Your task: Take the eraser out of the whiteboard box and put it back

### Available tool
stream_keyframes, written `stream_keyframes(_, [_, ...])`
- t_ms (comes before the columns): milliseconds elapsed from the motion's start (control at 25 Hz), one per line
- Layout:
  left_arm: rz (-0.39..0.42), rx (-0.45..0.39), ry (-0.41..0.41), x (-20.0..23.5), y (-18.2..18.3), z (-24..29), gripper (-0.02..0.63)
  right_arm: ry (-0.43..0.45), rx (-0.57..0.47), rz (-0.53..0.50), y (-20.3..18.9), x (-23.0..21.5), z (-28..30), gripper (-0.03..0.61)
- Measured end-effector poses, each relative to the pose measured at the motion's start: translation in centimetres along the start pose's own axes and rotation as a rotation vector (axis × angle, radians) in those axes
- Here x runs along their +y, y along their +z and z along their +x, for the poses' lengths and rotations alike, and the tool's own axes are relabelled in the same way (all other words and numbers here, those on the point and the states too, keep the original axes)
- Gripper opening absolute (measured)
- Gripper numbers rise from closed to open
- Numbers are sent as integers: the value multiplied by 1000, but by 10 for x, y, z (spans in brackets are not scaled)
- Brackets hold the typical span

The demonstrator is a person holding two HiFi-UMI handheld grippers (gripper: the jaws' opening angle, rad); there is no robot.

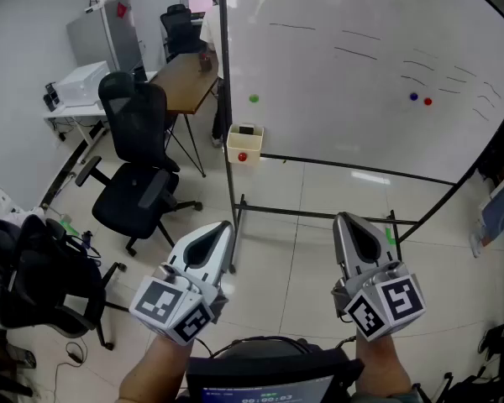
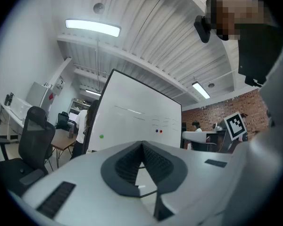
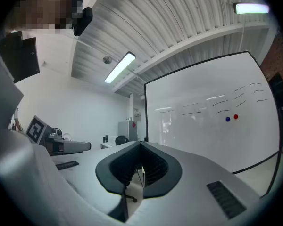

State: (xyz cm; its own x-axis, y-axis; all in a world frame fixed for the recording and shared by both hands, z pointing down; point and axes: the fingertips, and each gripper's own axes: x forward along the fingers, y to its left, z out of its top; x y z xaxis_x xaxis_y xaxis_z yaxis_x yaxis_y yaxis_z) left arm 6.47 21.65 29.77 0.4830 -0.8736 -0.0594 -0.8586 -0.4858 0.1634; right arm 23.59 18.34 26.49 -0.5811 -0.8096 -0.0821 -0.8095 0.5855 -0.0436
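Observation:
A cream whiteboard box (image 1: 244,145) hangs at the lower left corner of the whiteboard (image 1: 361,74). A dark eraser (image 1: 247,129) shows at the box's top and a red spot on its front. My left gripper (image 1: 225,227) and right gripper (image 1: 343,220) are held level side by side low in the head view, well short of the board and the box. Both are shut with nothing between their jaws. In the left gripper view the left gripper (image 2: 142,146) faces the whiteboard (image 2: 132,119); in the right gripper view the right gripper (image 3: 141,146) faces the whiteboard (image 3: 212,126) too.
A black office chair (image 1: 139,175) stands left of the board, with a wooden desk (image 1: 185,78) behind it. Another dark chair (image 1: 25,275) sits at the near left. The board's black stand bars (image 1: 319,215) cross the tiled floor ahead. Green (image 1: 254,98), blue (image 1: 414,96) and red (image 1: 427,102) magnets dot the board.

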Motion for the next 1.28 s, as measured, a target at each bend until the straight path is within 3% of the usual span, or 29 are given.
stream_keyframes(320, [1, 2, -14, 35, 4, -26, 26, -26, -5, -8, -7, 37, 17, 17])
stream_keyframes(640, [-14, -9, -14, 62, 9, -25, 26, 13, 14, -24, -8, 56, 50, 17])
stream_keyframes(880, [-19, -5, 26, 93, 10, 3, 26, 54, 11, -15, -12, 44, 94, 17])
stream_keyframes(1280, [5, 6, 46, 132, 22, 90, 26, 107, -6, 15, -9, -11, 182, 17])
